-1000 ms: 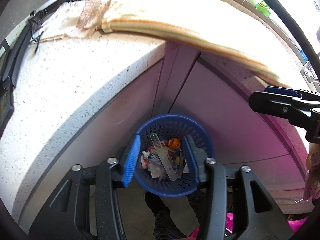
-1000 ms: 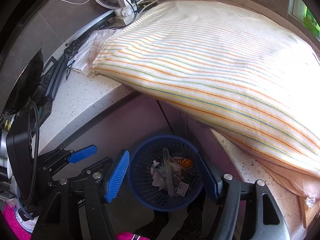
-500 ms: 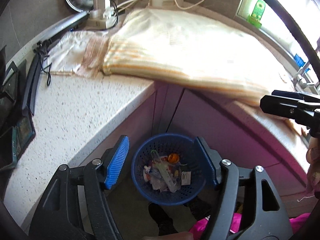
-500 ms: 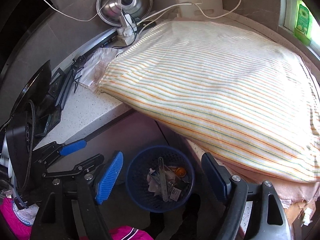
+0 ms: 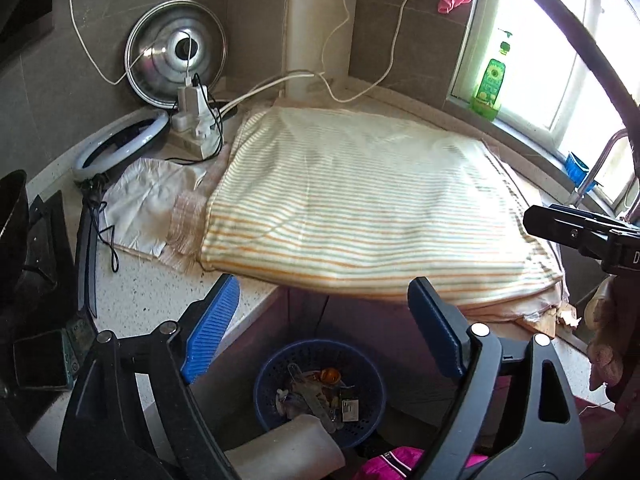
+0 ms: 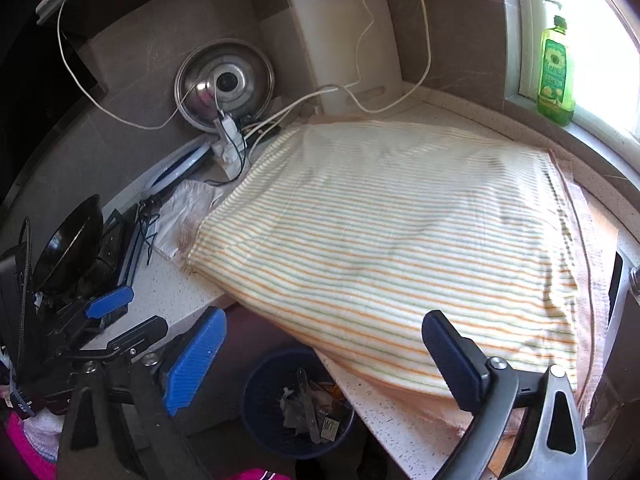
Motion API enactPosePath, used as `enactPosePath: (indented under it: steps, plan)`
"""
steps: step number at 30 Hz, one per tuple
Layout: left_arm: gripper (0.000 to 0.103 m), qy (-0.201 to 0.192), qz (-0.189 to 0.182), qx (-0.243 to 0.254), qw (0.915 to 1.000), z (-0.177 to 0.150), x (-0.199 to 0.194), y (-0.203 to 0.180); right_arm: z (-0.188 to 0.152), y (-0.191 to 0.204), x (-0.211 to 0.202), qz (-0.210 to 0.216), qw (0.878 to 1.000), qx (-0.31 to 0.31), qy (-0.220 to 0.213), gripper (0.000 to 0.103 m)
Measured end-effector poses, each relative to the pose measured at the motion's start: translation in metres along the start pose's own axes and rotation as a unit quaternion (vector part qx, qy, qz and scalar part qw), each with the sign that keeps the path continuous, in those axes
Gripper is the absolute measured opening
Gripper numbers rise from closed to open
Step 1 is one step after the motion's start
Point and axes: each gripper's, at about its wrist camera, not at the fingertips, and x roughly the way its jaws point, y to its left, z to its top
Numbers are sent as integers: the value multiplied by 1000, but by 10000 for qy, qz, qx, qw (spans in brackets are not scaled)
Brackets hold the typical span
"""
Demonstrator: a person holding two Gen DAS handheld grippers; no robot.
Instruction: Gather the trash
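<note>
A blue perforated trash basket stands on the floor below the counter corner, holding wrappers, a clear plastic strip and an orange bit. My left gripper hangs high above it, jaws opening wide with nothing between them. My right gripper is likewise above the basket and the counter edge, its jaws opening, empty. In the right wrist view the left gripper's blue pad shows at the left. The right gripper's black body enters the left wrist view from the right.
A striped cloth covers the speckled counter. Behind it: pot lid, power strip with cables, white cutting board, green soap bottle. Dark gear and a crumpled white cloth lie left.
Both grippers rose well above the basket and tilted up, so the counter top and back wall came into view. Both sets of jaws spread wider; the basket shrank toward the bottom.
</note>
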Motion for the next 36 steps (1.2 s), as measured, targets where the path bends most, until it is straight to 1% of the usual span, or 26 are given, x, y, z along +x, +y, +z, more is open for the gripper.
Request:
enactPosePath:
  steps: [1,3,7,10,14,19,23,36]
  plan:
    - [89,-76,8,-18,10000,5,-4,-2,3,-1,-5,-23,10000,-8,-79,102]
    - [97,-223,-3,-43,9997,16,-12,-5,11,-3,-14,-45,9998,-43,-211,102]
    - [102,-544,39,-70,9985,33,-26,-12,22,-3,-29,-75,9987,-85,-489,103]
    - [102,-653,19,-65,9978,45,-33,-18,28,-1,-38,-70,9979,-115,-640,103]
    - [102,-748,-11,-116,9971,52,-38,-24,30,1,-43,-98,9972,-179,-725,103]
    - [102,-789,-25,-73,9969,56,-40,-31,29,0,-45,-102,9968,-201,-762,103]
    - [102,-788,-70,-137,9968,59,-40,-32,29,0,-46,-117,9969,-204,-753,103]
    - [102,-820,-45,-134,9965,61,-42,-35,28,-5,-49,-135,9966,-182,-798,103]
